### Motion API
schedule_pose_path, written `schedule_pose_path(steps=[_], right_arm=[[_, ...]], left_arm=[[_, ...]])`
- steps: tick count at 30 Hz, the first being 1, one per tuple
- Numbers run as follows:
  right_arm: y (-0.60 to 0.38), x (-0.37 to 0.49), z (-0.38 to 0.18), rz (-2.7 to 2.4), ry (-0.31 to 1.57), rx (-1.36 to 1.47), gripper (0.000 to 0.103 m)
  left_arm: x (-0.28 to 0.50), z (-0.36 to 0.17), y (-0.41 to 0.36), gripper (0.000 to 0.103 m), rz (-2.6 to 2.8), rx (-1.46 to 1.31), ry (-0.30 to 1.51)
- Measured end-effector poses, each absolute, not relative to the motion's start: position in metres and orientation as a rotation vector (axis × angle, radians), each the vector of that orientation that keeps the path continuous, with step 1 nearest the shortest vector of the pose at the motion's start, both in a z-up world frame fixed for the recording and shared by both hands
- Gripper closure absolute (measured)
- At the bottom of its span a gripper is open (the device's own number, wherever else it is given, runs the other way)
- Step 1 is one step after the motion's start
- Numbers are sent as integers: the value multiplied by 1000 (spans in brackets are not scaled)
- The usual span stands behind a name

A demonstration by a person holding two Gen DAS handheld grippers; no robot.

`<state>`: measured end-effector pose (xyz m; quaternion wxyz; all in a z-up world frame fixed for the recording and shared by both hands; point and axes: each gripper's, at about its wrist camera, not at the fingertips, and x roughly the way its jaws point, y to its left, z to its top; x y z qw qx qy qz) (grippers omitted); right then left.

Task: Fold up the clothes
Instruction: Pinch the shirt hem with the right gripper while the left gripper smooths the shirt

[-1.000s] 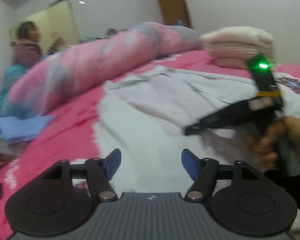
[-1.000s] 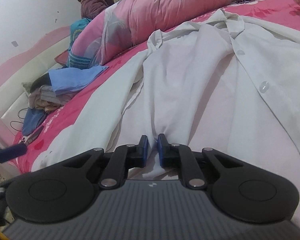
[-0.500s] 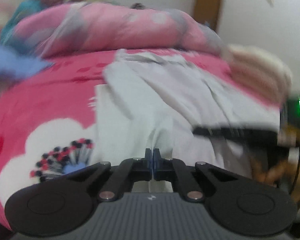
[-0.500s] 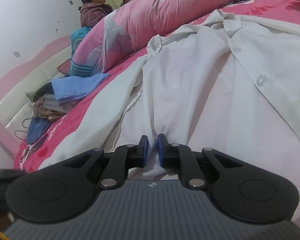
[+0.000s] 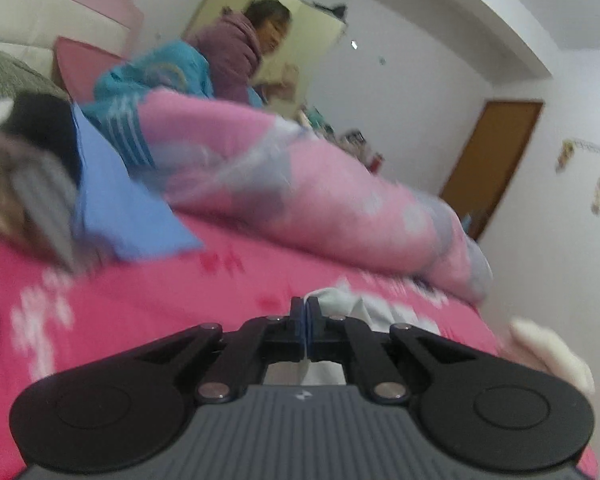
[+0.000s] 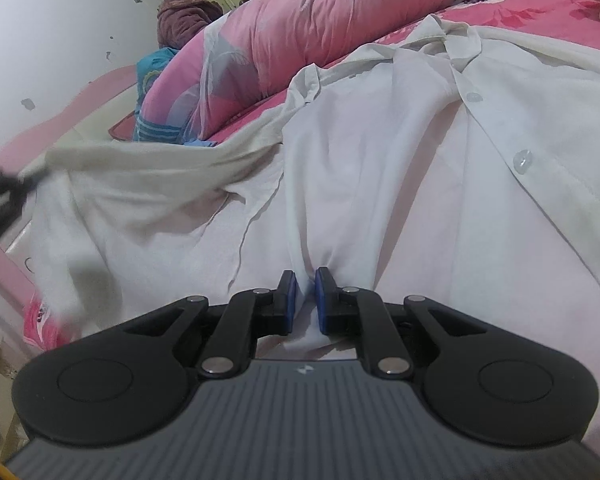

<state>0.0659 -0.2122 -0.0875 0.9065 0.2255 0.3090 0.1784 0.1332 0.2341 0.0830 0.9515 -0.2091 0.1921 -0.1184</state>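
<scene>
White shirt (image 6: 400, 168) with pale translucent buttons, spread over hot-pink bedsheet (image 5: 148, 296) printed with white and red floral motifs. Rolled quilt (image 6: 300, 20) in lighter pink with grey-white leaf shapes; blue cloth (image 5: 116, 200) beside it. Black grippers, blue pads (image 6: 290, 294), grey ribbed housing.

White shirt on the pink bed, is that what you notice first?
Yes: the white shirt spreads across the pink bed, pinched low in the middle by the right gripper. The left gripper pinches its edge, and a rolled pink quilt lies behind.
</scene>
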Motion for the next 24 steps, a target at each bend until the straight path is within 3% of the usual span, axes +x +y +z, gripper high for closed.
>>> schedule_pose_path(steps=[9, 13, 16, 17, 20, 22, 24], right_arm=[[-211, 67, -86, 357, 648, 455, 95], [-212, 67, -85, 355, 650, 458, 95], [-211, 66, -85, 348, 650, 460, 95], [-211, 66, -85, 347, 649, 461, 95], [-210, 66, -85, 345, 646, 461, 95], [-210, 65, -85, 343, 644, 459, 95], [-210, 65, -85, 342, 641, 457, 95]], left_arm=[[197, 40, 319, 99, 61, -510, 479], [199, 31, 339, 88, 189, -506, 485], [183, 38, 318, 69, 96, -447, 489], [177, 41, 304, 54, 43, -405, 504], [160, 35, 263, 21, -152, -288, 580], [158, 23, 234, 12, -226, -193, 646], [163, 8, 216, 12, -215, -132, 708]])
